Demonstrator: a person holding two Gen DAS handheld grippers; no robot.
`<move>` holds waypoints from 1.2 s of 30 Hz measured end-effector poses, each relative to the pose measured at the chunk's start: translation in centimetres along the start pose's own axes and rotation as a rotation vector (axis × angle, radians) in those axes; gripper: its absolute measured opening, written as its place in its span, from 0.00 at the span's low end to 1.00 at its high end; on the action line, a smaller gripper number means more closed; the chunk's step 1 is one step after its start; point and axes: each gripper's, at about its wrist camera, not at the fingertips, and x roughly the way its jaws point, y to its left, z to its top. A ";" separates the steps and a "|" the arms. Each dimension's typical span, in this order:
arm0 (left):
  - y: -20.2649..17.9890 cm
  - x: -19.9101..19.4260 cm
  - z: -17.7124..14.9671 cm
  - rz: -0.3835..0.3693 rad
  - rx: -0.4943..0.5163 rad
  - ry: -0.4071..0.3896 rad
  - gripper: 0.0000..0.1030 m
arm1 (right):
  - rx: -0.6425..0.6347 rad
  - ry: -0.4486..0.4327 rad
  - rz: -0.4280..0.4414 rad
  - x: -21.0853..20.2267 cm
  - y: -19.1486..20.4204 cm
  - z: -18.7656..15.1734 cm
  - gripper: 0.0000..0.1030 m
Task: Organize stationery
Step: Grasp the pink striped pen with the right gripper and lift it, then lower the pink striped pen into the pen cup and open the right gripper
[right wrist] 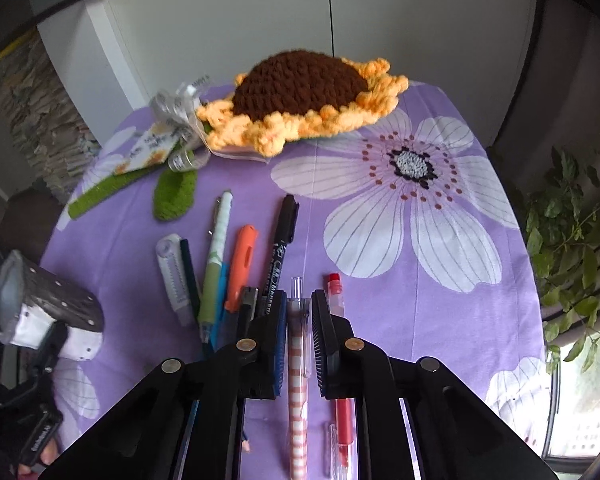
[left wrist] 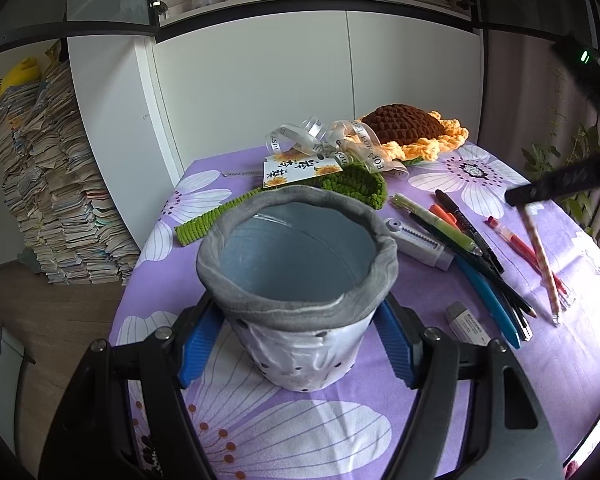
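Observation:
My left gripper (left wrist: 296,344) is shut on a grey-rimmed, white pen pot (left wrist: 296,280), which stands on the purple floral tablecloth (left wrist: 300,420) and looks empty inside. The pot also shows at the left of the right wrist view (right wrist: 48,312). My right gripper (right wrist: 300,320) is shut on a pink-and-white checked pen (right wrist: 299,380), held tilted above the table; in the left wrist view the pen (left wrist: 542,260) hangs from it at the right. Other pens lie in a row: a red pen (right wrist: 342,412), a black marker (right wrist: 280,248), an orange highlighter (right wrist: 242,264), a green pen (right wrist: 218,256).
A crochet sunflower (right wrist: 304,96) with ribbon and card (left wrist: 296,168) lies at the table's far side. A white correction tape (right wrist: 172,276) and a white eraser (left wrist: 466,324) lie among the pens. A plant (right wrist: 572,240) stands to the right, stacked books (left wrist: 52,184) to the left.

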 end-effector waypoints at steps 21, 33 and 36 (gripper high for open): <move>-0.4 -0.7 -0.7 -0.037 0.010 -0.015 0.69 | -0.196 -0.440 0.306 -16.7 8.8 0.8 0.10; -0.2 -0.9 -0.8 -0.070 0.017 -0.011 0.69 | -0.333 -0.251 0.465 -9.8 15.0 1.9 0.10; -0.2 -0.9 -0.8 -0.070 0.018 -0.011 0.69 | -0.360 -0.195 0.466 -8.3 16.0 1.8 0.10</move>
